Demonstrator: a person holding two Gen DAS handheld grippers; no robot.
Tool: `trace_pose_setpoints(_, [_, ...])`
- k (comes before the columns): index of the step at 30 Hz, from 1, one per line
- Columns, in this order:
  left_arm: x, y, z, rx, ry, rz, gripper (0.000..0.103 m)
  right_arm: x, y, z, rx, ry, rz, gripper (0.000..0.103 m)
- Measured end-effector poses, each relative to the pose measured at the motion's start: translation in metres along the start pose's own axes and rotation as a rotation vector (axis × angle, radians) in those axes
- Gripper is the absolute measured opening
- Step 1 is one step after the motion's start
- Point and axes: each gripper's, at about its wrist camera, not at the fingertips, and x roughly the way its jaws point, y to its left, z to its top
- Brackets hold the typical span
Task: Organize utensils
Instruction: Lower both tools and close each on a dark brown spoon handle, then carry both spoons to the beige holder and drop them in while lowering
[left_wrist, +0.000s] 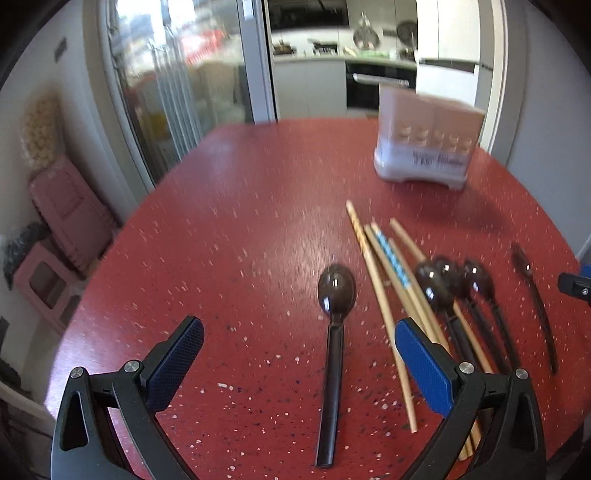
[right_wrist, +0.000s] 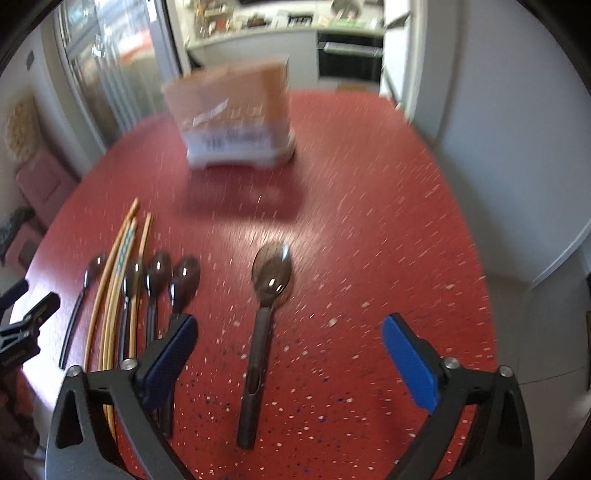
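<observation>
A dark spoon (left_wrist: 334, 325) lies alone on the red table (left_wrist: 240, 229), between the open fingers of my left gripper (left_wrist: 299, 339). To its right lie several wooden chopsticks (left_wrist: 384, 280), three dark spoons (left_wrist: 450, 284) and a dark fork (left_wrist: 535, 295). In the right wrist view the fork (right_wrist: 264, 317) lies between the open fingers of my right gripper (right_wrist: 290, 343), with the spoons (right_wrist: 162, 280) and chopsticks (right_wrist: 122, 273) at its left. A white and tan utensil holder (left_wrist: 424, 140) stands at the back; it also shows in the right wrist view (right_wrist: 236, 118). Both grippers are empty.
The right gripper's tip (left_wrist: 576, 284) shows at the right edge of the left wrist view. The left gripper (right_wrist: 22, 325) shows at the left edge of the right wrist view. Pink stools (left_wrist: 62, 229) stand beside the table. A kitchen counter (left_wrist: 332, 55) lies behind.
</observation>
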Motion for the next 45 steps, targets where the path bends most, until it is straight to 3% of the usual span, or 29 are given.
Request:
trace_pose_setpoints(4, [0.021,0.005,0.001,0.004,0.088,-0.008,0.103,0.021,0.006,0.003,-0.011,0.102,0.022,0.079])
trace_pose_setpoints(10, [0.044,0.006,0.003,0.035,0.193,-0.015,0.103,0.047,0.01,0.012,-0.002,0.21,0.025,0.062])
trace_pose_setpoints(15, [0.053,-0.003,0.011,0.095,0.243,-0.039,0.103,0.053,0.021,0.016,-0.074,0.26,-0.033,0.056])
trace_pose_setpoints(17, [0.054,-0.005,0.015,0.106,0.264,-0.084,0.095,0.052,0.023,0.019,-0.096,0.27,-0.041,0.05])
trace_pose_setpoints(19, [0.056,-0.007,0.02,0.102,0.292,-0.148,0.078,0.047,0.025,0.019,-0.1,0.281,-0.037,0.035])
trace_pose_setpoints(20, [0.056,-0.009,0.022,0.115,0.301,-0.151,0.075,0.047,0.026,0.021,-0.1,0.295,-0.035,0.031])
trace_pose_setpoints(22, [0.055,-0.018,0.026,0.172,0.318,-0.177,0.051,0.048,0.026,0.024,-0.105,0.31,-0.028,0.015])
trace_pose_setpoints(24, [0.055,-0.025,0.028,0.205,0.332,-0.189,0.041,0.048,0.026,0.026,-0.11,0.325,-0.012,0.013])
trace_pose_setpoints(26, [0.054,-0.031,0.031,0.224,0.333,-0.177,0.041,0.049,0.025,0.029,-0.117,0.325,0.0,0.013])
trace_pose_setpoints(32, [0.051,-0.017,0.032,0.094,0.263,-0.186,0.04,0.031,0.011,0.032,-0.072,0.259,0.13,0.013])
trace_pose_setpoints(36, [0.028,-0.01,0.047,0.005,0.169,-0.225,0.04,0.009,0.0,0.042,-0.046,0.199,0.219,0.013])
trace_pose_setpoints(40, [0.003,-0.015,0.086,-0.042,0.049,-0.264,0.04,-0.018,-0.011,0.072,-0.004,0.104,0.315,0.013])
trace_pose_setpoints(45, [-0.017,-0.029,0.151,-0.067,-0.093,-0.323,0.04,-0.054,-0.016,0.109,0.02,-0.033,0.366,0.013])
